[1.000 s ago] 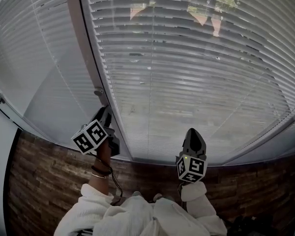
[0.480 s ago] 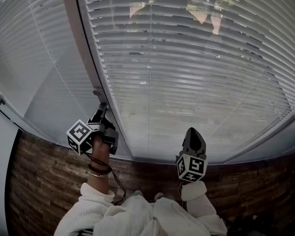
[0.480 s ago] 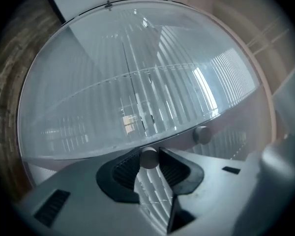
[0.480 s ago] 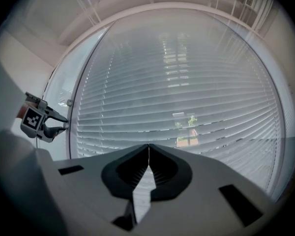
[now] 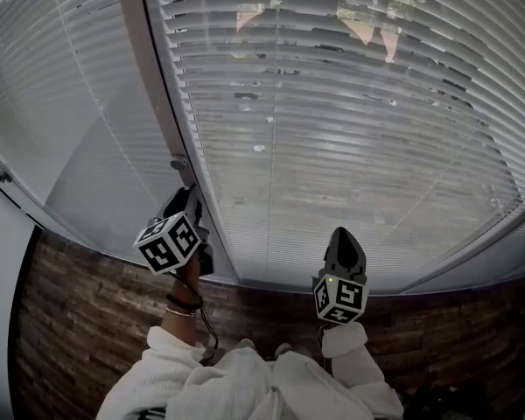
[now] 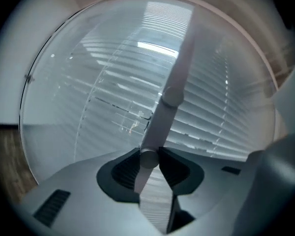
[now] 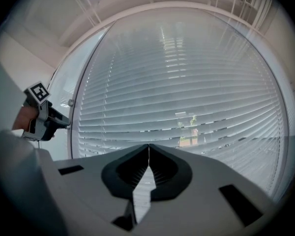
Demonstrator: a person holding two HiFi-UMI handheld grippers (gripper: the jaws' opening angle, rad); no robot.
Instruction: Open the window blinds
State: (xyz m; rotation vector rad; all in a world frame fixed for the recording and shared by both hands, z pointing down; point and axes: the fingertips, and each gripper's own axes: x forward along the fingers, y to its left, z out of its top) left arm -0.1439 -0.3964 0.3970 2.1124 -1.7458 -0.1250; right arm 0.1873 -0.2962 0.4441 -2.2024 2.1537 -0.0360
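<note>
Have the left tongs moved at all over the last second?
Yes, slightly: shut on the wand, the left tongs rolled; their marker cube swung left, then back right toward the window post.

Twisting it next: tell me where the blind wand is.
Head view, lower left, by the frame post: the blind wand sits clamped in the left gripper.
</note>
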